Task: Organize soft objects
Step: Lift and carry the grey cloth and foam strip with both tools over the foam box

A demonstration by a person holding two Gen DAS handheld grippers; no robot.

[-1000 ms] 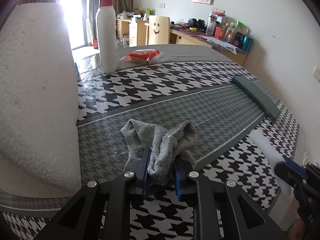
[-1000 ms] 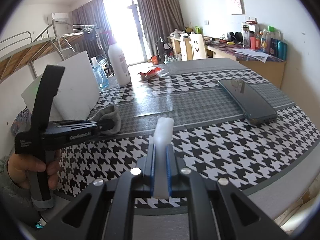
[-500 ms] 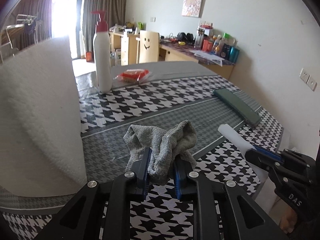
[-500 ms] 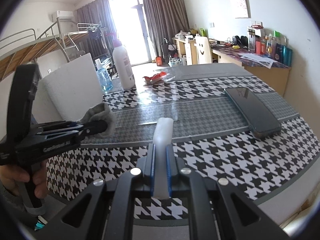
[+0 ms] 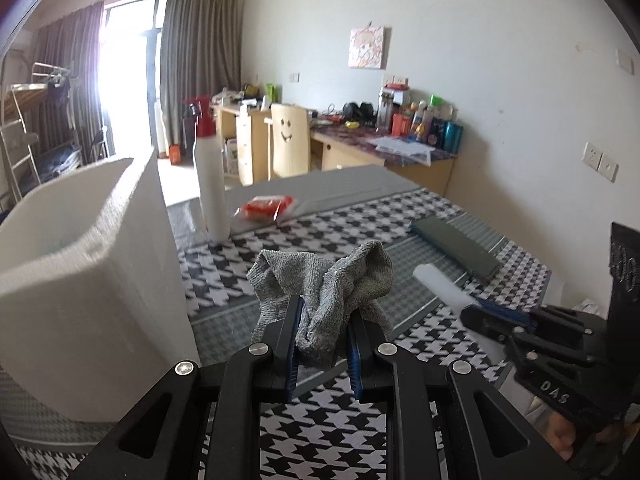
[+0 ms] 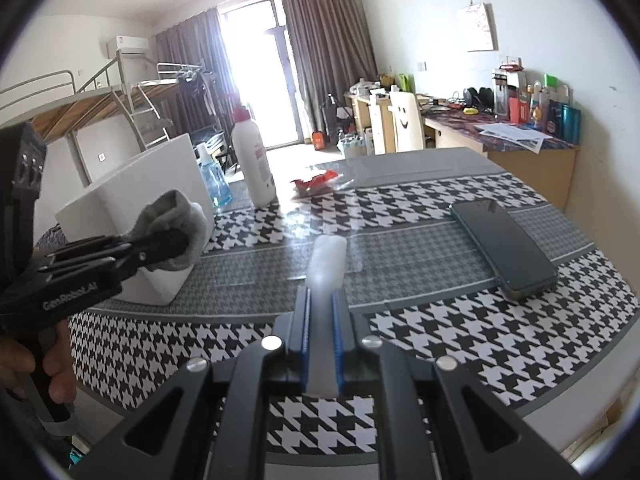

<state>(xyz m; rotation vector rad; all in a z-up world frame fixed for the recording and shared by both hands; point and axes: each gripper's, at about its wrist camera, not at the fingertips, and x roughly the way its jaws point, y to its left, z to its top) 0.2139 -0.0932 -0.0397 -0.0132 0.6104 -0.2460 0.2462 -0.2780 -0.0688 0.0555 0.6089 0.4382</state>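
Above the near edge of the houndstooth table (image 6: 460, 340), a white foam strip (image 6: 326, 264) is clamped by the right gripper (image 6: 320, 316); to the left, a grey cloth (image 5: 324, 288) is pinched in the left gripper (image 5: 322, 320), clear of the table, beside the white foam box (image 5: 80, 280); farther off, a pump bottle (image 6: 254, 168) is seen.

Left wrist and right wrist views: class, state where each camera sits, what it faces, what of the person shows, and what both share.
Left wrist: behind the left tongs, facing the crumpled grey knitted cloth they pinch; fingertips show bottom right.
Right wrist: behind the right tongs, facing the white foam strip they clamp; the left hand shows.
Shared: white foam box, white pump bottle, dark flat case.
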